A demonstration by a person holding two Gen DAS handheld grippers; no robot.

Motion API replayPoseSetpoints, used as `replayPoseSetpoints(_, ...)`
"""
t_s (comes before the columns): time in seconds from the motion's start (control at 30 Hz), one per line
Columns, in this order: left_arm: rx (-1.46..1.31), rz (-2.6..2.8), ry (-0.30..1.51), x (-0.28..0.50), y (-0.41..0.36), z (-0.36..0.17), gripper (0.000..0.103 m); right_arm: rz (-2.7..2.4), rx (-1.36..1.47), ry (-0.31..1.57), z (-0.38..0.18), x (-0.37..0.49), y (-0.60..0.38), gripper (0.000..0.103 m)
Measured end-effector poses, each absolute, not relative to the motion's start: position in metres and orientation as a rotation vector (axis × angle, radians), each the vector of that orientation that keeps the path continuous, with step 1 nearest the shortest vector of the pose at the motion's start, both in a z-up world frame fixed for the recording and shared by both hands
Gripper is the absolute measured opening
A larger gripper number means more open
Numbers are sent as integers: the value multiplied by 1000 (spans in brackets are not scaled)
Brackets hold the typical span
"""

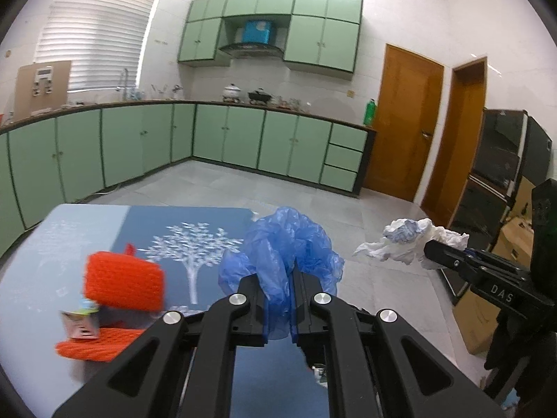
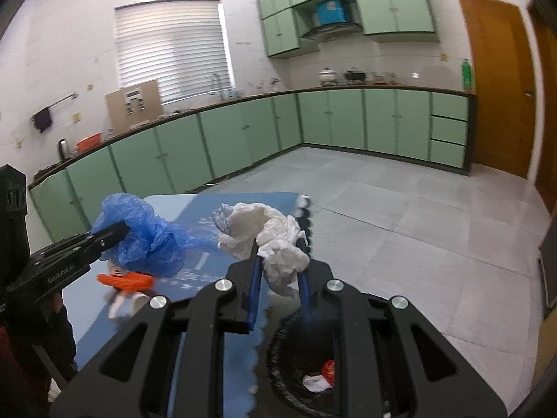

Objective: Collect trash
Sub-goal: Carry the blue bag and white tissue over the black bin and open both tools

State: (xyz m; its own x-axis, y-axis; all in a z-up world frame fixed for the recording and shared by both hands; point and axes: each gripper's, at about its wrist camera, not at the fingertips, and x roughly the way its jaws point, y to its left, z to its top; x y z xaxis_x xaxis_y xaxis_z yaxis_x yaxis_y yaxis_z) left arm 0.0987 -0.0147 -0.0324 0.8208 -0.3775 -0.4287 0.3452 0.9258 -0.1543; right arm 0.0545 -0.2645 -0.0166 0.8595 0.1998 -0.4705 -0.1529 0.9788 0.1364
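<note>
My left gripper (image 1: pixel 276 278) is shut on a crumpled blue plastic bag (image 1: pixel 285 240) and holds it above the table's right edge; it also shows at the left of the right wrist view (image 2: pixel 146 233). My right gripper (image 2: pixel 280 247) is shut on a crumpled white paper wad (image 2: pixel 275 240) and holds it above a black trash bin (image 2: pixel 278 358) beside the table. The wad also shows in the left wrist view (image 1: pixel 407 240) with the right gripper (image 1: pixel 430 249). The bin holds some white and red scraps (image 2: pixel 322 376).
A table with a blue tree-print cloth (image 1: pixel 195 244) carries an orange knitted cloth (image 1: pixel 125 282) and a small carton (image 1: pixel 81 324). Green kitchen cabinets (image 1: pixel 226 139) line the walls. Cardboard boxes (image 1: pixel 487 313) and black appliances (image 1: pixel 501 160) stand at the right.
</note>
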Motion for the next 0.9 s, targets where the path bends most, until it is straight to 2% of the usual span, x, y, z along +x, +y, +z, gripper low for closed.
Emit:
replayPoseSetpoints(0.5,-7,-495,557,138,-111,-84,8,1,146,570,-76,60,-334,18)
replayPoseSetpoints(0.9,43,-501,700,177,-162,-136,8,-55,240,728,-148,95,-362,18)
